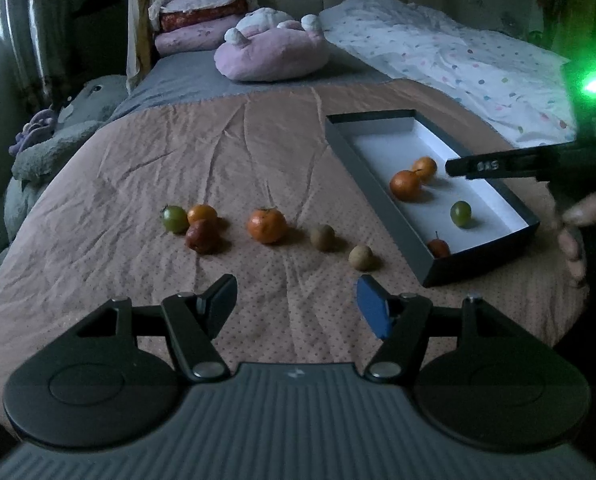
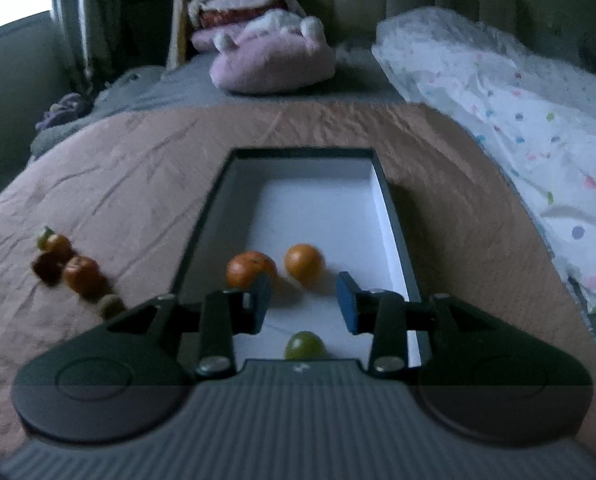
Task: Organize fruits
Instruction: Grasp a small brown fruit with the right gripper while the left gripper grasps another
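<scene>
**Fruit sorting on a bed, box partly filled**

The work lies on a bed, spread with a wrinkled salmon-pink dotted cloth (image 1: 218,152) over a grey sheet. At the far end sit a pink plush cushion (image 1: 272,54), a stack of folded pink bedding (image 1: 202,20) and, to the right, a white polka-dot quilt (image 1: 458,56). A grey stuffed toy (image 1: 58,132) leans at the left edge, near a curtained window. The room is dim.

A shallow black cardboard box with a white inside (image 1: 378,196) rests on the cloth at right. It holds four fruits: two orange mandarins (image 1: 407,185), touching each other, one green round fruit (image 1: 460,213) and one small dark-red fruit (image 1: 439,247) in the near corner.

Six fruits lie loose on the cloth in a rough row: one green, two orange, one dark red, two small tan-brown.

The left claw (image 1: 296,300) hovers released and empty above the cloth. The right claw (image 2: 303,302) hangs over the box, its blue pads parted, gripping nothing.
</scene>
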The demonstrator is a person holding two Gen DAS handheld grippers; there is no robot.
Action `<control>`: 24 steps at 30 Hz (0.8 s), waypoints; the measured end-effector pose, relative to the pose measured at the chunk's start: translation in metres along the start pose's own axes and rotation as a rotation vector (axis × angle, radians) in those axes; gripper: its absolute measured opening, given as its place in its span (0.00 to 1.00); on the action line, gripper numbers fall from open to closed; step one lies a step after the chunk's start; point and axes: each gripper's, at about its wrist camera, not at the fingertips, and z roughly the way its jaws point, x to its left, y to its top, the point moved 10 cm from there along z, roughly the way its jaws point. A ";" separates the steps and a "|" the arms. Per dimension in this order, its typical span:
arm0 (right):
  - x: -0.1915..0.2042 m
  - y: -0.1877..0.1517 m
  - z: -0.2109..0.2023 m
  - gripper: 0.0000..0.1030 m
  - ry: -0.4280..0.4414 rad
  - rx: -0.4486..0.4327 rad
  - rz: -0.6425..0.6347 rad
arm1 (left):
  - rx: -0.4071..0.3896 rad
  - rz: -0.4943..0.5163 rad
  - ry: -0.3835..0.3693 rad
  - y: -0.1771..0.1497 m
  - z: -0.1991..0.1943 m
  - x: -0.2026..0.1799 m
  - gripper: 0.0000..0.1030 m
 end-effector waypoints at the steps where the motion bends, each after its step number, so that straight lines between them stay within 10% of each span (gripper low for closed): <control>1: 0.005 0.001 -0.008 0.38 0.016 -0.018 -0.001 | 0.002 0.000 0.000 -0.001 0.001 0.001 0.69; 12: 0.108 -0.028 -0.049 0.37 0.202 -0.042 -0.219 | 0.007 -0.036 0.004 -0.007 0.008 0.015 0.69; 24: 0.131 -0.062 0.025 0.27 0.130 0.167 -0.279 | 0.017 -0.077 0.031 -0.021 0.007 0.039 0.69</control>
